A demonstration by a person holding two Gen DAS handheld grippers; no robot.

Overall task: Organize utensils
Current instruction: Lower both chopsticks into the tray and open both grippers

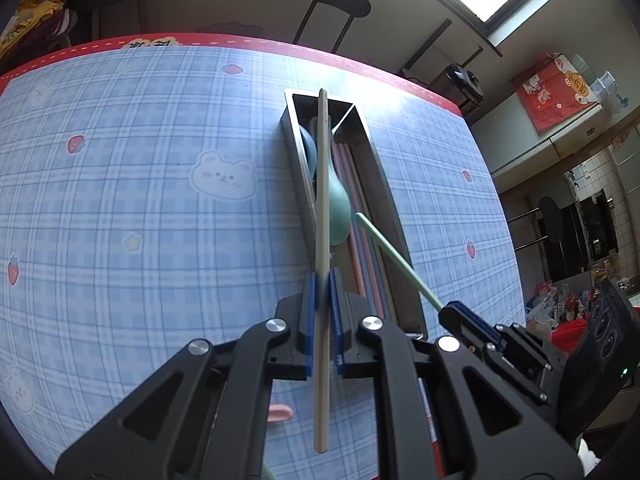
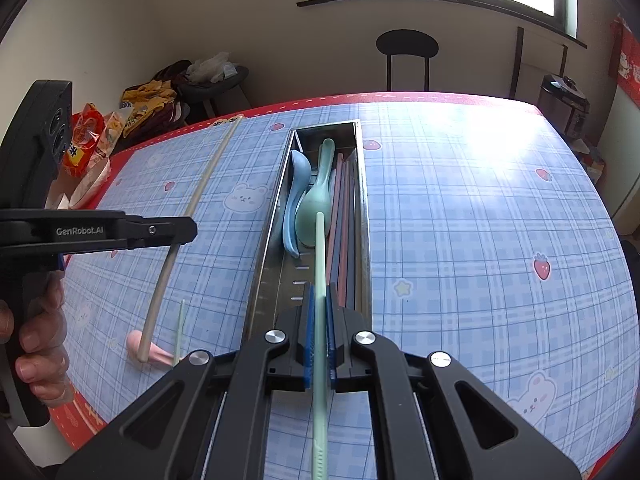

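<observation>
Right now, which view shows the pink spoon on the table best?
The right wrist view: the pink spoon lies on the tablecloth left of the tray, crossed by the beige chopstick. The left wrist view shows only a pink end behind the left gripper.

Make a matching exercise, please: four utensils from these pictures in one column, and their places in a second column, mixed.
1. beige chopstick
2. green chopstick
3. blue spoon
4. pink spoon

A. lying on the tablecloth, outside the tray
B. clamped in the right gripper
C. clamped in the left gripper
D. inside the metal tray, left compartment

Pairs: 1-C, 2-B, 3-D, 4-A
</observation>
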